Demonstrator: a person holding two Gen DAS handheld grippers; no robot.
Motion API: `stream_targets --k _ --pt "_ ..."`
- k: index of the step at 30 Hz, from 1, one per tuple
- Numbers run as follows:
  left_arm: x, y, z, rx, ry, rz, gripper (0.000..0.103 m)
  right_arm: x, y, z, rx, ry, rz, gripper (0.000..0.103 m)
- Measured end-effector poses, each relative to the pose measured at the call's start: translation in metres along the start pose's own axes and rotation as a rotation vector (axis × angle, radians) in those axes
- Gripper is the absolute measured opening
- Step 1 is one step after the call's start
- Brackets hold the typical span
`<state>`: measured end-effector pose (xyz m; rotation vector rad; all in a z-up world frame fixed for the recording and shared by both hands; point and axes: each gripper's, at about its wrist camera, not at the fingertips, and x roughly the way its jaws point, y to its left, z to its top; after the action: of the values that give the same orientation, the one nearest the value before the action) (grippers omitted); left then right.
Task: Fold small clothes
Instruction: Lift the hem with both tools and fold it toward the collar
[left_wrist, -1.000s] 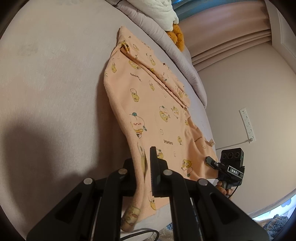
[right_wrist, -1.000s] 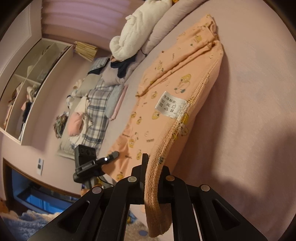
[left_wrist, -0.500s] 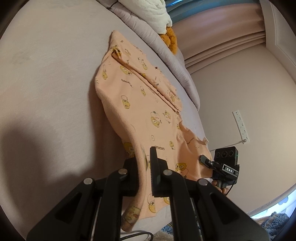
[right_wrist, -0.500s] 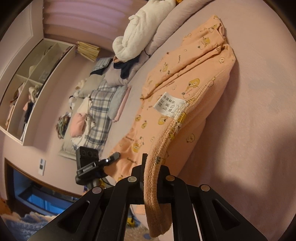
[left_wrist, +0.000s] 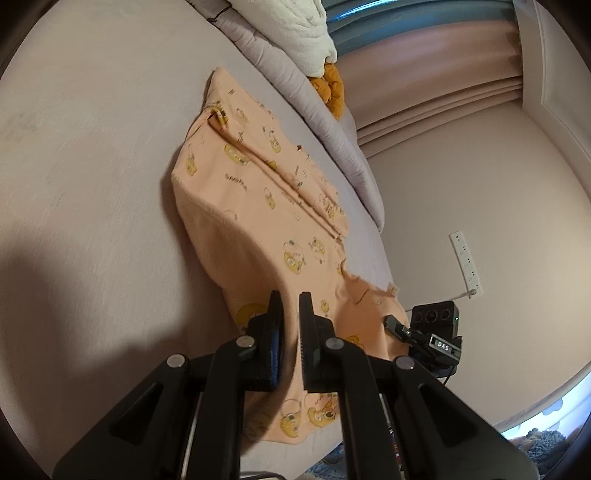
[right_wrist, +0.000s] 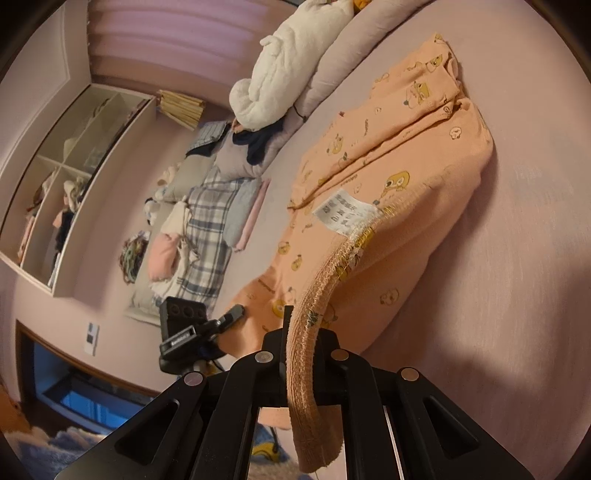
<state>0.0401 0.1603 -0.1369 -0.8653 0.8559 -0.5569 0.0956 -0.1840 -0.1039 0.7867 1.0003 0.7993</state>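
i had left gripper (left_wrist: 290, 306) and right gripper (right_wrist: 295, 321) both clamped on garment (left_wrist: 258, 206) near edge, long axis toward 12 o'clock

Orange garment (left_wrist: 258, 206): soft matt cloth, little yellow cartoon prints, ribbed stitched hem (right_wrist: 314, 332) pinched in right claw (right_wrist: 301, 328). White tag (right_wrist: 345, 210) just past claw: thin, smooth. Bed sheet (left_wrist: 92, 166) left of left claw (left_wrist: 290, 325): matt pink cloth, faintly fuzzy. Claw fingers: black matt plastic, shiny metal screws. Fluffy white blanket (right_wrist: 280, 74) far ahead.
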Motion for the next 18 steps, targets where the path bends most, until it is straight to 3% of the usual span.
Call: stream_targets --k 18 --pt "0.020 -0.003 0.039 -0.035 -0.031 -0.085 0.002 0.003 0.008 0.036 -0.024 -0.090 0.037 0.008"
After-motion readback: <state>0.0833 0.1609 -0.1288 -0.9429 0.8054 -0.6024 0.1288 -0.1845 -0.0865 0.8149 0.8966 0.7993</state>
